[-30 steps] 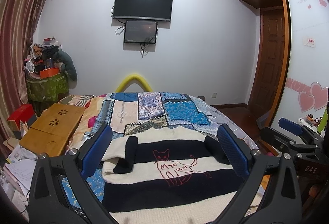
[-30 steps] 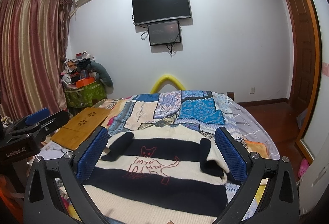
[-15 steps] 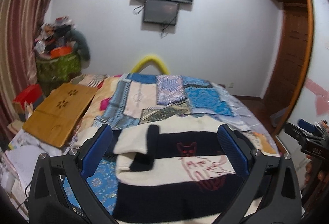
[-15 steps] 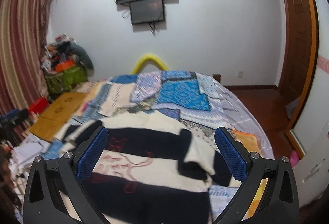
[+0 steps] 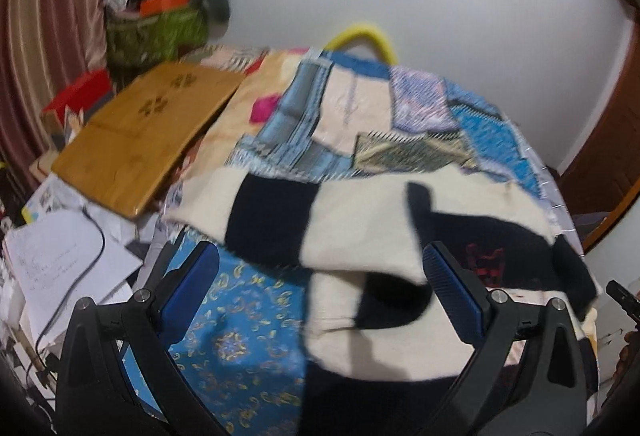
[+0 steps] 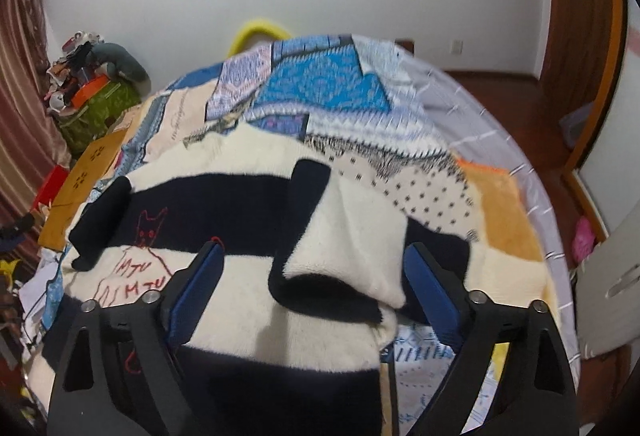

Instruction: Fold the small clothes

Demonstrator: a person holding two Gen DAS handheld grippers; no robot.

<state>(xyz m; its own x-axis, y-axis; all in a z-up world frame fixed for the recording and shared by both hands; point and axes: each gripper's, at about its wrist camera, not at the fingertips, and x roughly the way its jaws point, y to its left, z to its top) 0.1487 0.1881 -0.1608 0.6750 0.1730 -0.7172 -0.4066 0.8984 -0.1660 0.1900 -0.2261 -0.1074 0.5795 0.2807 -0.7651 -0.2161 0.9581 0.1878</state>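
Observation:
A small cream-and-black striped sweater (image 6: 240, 300) with a red cat drawing lies flat on the bed, both sleeves folded in over its body. My right gripper (image 6: 316, 276) hangs just above the sweater's right sleeve (image 6: 352, 232); its jaws are closing, the sleeve lies between them and the pads are clear of it. My left gripper (image 5: 320, 276) is open above the sweater's left sleeve (image 5: 320, 228) and left edge, with blue bedcover under its left finger. The cat drawing (image 5: 484, 260) shows to the right of that gripper.
The bed carries a patchwork cover (image 6: 320, 84). A wooden lap desk (image 5: 144, 132), papers (image 5: 60, 260) and a cable lie to the left of the bed. A cluttered green bin (image 5: 160, 28) stands in the far left corner. The bed's right edge (image 6: 536, 220) drops to a wooden floor.
Both grippers have come down and tilted toward the sweater, which now fills the views. The left one shifted over the left sleeve, the right one over the right sleeve. The right jaws stand narrower.

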